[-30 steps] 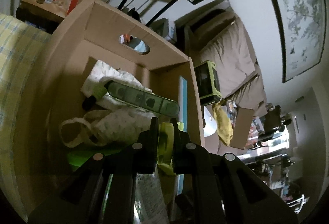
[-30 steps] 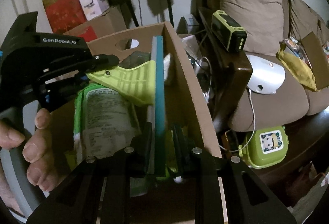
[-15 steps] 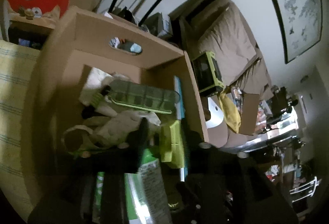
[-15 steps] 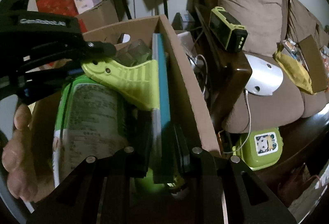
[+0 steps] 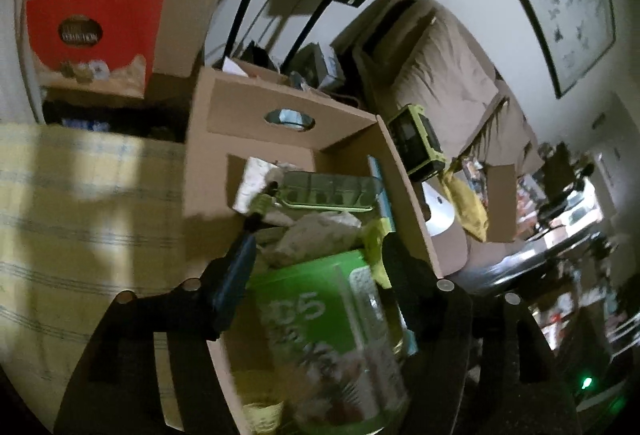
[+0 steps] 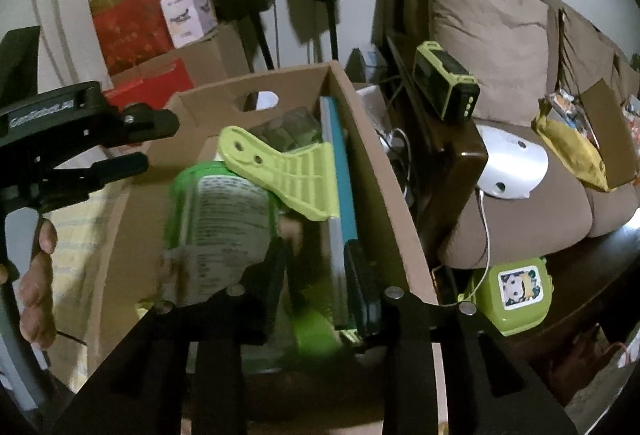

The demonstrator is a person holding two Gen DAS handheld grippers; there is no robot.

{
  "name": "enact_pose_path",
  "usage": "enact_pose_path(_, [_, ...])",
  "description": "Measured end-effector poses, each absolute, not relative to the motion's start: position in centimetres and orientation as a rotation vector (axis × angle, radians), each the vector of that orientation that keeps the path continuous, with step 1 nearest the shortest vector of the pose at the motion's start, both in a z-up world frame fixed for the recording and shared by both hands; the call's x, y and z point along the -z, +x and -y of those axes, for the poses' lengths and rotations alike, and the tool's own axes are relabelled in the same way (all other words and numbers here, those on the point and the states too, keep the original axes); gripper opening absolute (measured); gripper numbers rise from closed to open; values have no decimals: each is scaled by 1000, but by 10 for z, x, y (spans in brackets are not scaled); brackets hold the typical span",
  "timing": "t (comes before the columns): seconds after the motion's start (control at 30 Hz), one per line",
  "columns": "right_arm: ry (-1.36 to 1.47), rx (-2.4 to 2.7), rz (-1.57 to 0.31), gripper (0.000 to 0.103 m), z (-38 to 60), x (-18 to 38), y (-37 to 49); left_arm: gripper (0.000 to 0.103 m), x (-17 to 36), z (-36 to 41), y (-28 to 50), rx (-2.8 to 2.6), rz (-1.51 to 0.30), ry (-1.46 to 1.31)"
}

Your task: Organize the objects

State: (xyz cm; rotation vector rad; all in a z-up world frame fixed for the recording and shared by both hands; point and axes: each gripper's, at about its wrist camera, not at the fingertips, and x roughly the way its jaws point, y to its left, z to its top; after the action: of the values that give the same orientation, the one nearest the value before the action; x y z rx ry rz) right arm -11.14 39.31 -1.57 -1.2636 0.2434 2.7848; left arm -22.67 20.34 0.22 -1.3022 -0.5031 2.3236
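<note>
**Cardboard box: contents after release**

We logged the cardboard box (image 6: 384, 171) first, sitting on the yellow checked cloth (image 5: 80, 203) beside the brown sofa (image 6: 500, 47). Inside it, the green canister (image 6: 216, 219) lay on its side; the teal flat panel (image 6: 340, 171) stood against the right wall, with the lime plastic bracket (image 6: 288, 171) leaning at it.

The left gripper (image 5: 316, 267) had just been opening: where it earlier pinched the bracket, its jaws stood wide and empty. The right gripper (image 6: 324, 275) had just been opening slightly, its fingers straddling the panel's edge, pads seemingly clear.

We judged both items deposited, hands ready for the next object.
</note>
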Motion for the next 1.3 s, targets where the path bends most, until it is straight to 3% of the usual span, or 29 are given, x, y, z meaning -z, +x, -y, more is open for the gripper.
enact_pose_path(0.27, [-1216,-2830,-243,44,-371,3,-98,75,-17,-175,-192,-2424,313,-1253])
enact_pose_path(0.5, [-1191,-2863,-224,59,-348,-6,-90,75,-22,-153,-170,-2482,236,-1235])
enact_pose_path(0.63, [-1186,-2881,-212,62,-334,-10,-86,76,-24,-140,-156,-2517,193,-1223])
enact_pose_path(0.77, [-1165,-2900,-203,70,-322,-15,-79,91,-27,-125,-138,-2573,151,-1179])
enact_pose_path(0.87, [-1173,-2924,-232,80,-311,-18,-73,91,-30,-115,-123,-2624,109,-1136])
enact_pose_path(1.13, [-1161,-2956,-186,83,-283,-21,-59,92,-29,-91,-94,-2642,95,-1136])
enact_pose_path(1.2, [-1166,-2955,-185,85,-280,-21,-58,103,-29,-88,-87,-2651,81,-1131])
enact_pose_path(1.3, [-1171,-2953,-176,86,-275,-20,-53,103,-30,-84,-75,-2663,79,-1114])
